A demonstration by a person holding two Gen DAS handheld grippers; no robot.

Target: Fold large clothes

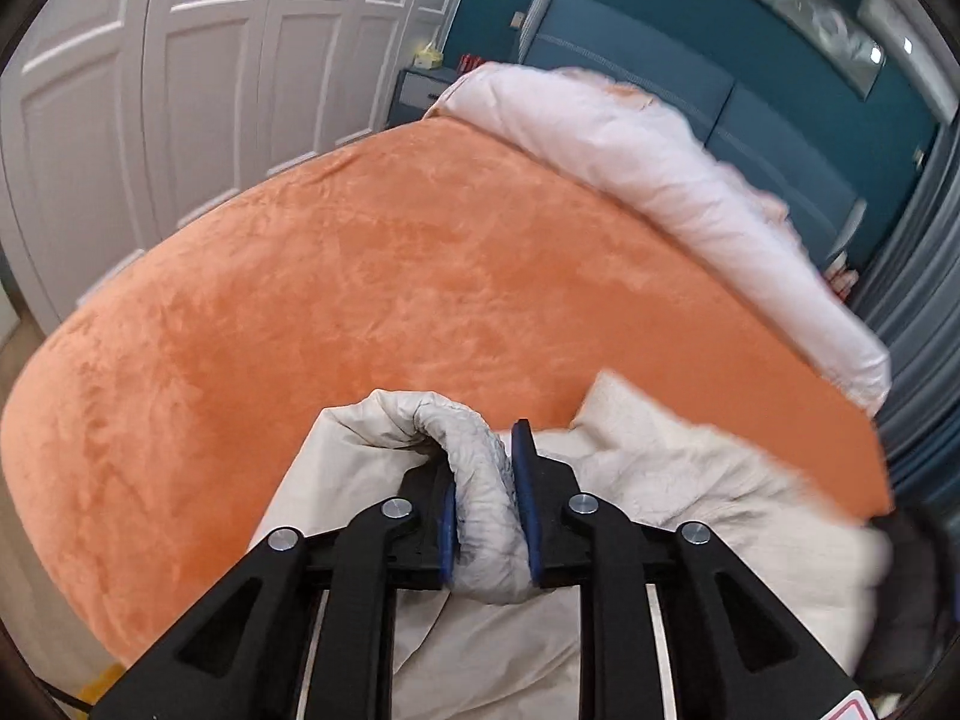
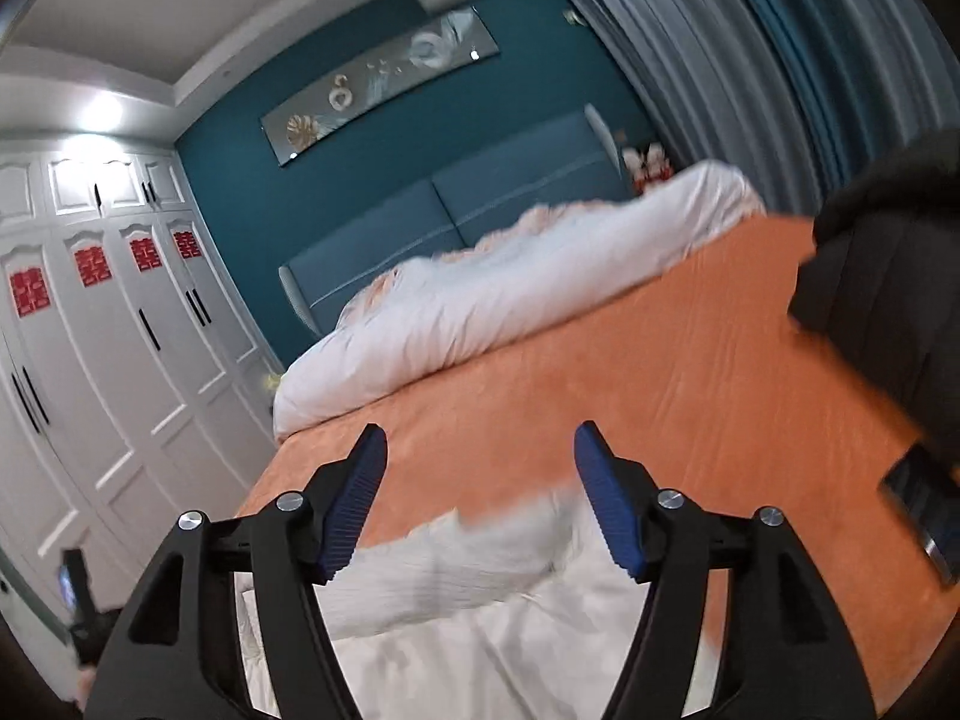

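A large off-white padded garment (image 1: 660,480) lies crumpled on the orange bed cover (image 1: 390,276). My left gripper (image 1: 487,468) is shut on a thick rolled fold of the garment (image 1: 474,480), which bulges up between the blue pads. In the right wrist view the same garment (image 2: 456,588) lies below and just beyond my right gripper (image 2: 480,462), blurred by motion. The right gripper is open and empty, its blue pads (image 2: 360,492) wide apart above the garment and the orange cover (image 2: 690,372).
A white duvet (image 1: 690,192) is rolled along the head of the bed against a blue headboard (image 2: 456,222). White wardrobe doors (image 2: 120,348) stand to the left. Grey curtains (image 2: 750,60) hang on the right. A dark object (image 2: 888,312) and a phone (image 2: 924,504) lie at the right bed edge.
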